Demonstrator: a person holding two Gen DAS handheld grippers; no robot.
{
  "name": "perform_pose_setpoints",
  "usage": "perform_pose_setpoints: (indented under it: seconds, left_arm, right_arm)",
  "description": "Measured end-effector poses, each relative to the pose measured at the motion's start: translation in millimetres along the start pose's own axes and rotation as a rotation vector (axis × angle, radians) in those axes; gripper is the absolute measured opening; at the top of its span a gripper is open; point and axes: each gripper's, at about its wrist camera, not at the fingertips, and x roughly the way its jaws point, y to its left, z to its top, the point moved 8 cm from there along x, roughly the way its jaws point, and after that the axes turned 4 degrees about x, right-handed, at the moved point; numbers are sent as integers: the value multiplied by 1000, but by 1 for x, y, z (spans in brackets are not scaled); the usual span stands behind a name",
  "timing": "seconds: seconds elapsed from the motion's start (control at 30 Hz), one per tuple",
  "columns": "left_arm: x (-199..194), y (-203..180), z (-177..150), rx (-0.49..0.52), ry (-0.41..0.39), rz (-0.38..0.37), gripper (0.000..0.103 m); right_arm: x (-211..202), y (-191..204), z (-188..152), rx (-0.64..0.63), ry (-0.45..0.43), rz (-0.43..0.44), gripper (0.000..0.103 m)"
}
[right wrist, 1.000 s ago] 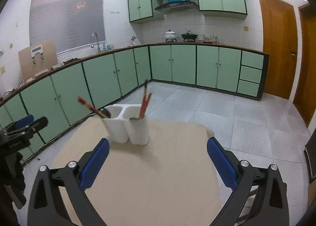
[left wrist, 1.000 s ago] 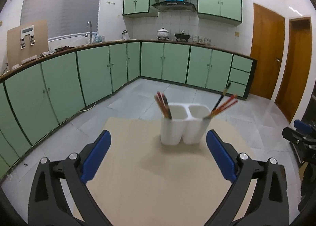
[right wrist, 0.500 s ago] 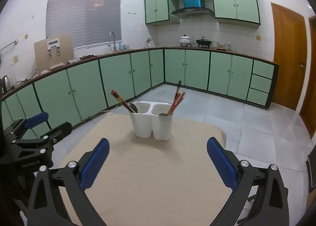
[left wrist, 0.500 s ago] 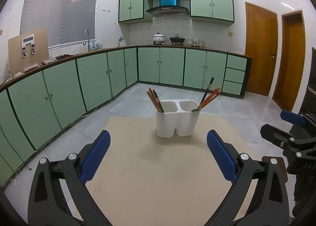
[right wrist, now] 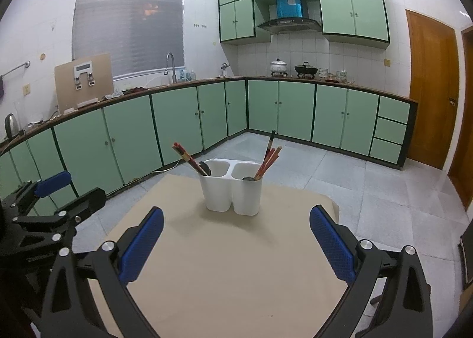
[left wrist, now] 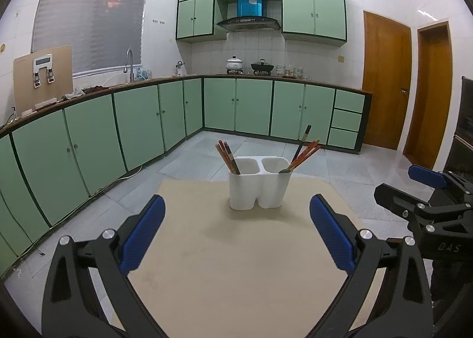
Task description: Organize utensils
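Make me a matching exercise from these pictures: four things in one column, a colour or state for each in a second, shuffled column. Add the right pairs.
Things:
1. utensil holder
2. left gripper
3. table
4. pot

States:
A. beige, bare at the near side
B. white, two compartments with chopsticks
C. on the stove at the back
D. open, holding nothing

Pairs: 1-B, 2-D, 3-A, 4-C

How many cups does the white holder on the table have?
2. The white holder has a left cup and a right cup, joined side by side, each holding chopsticks.
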Motion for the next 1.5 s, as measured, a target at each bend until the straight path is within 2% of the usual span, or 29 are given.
perform_pose_setpoints:
  seconds: [1.5]
  left_arm:
    - [-2,7,0,-10,-2,-3,95]
  right_arm:
    - [5,6,2,-19,-5,-1,97]
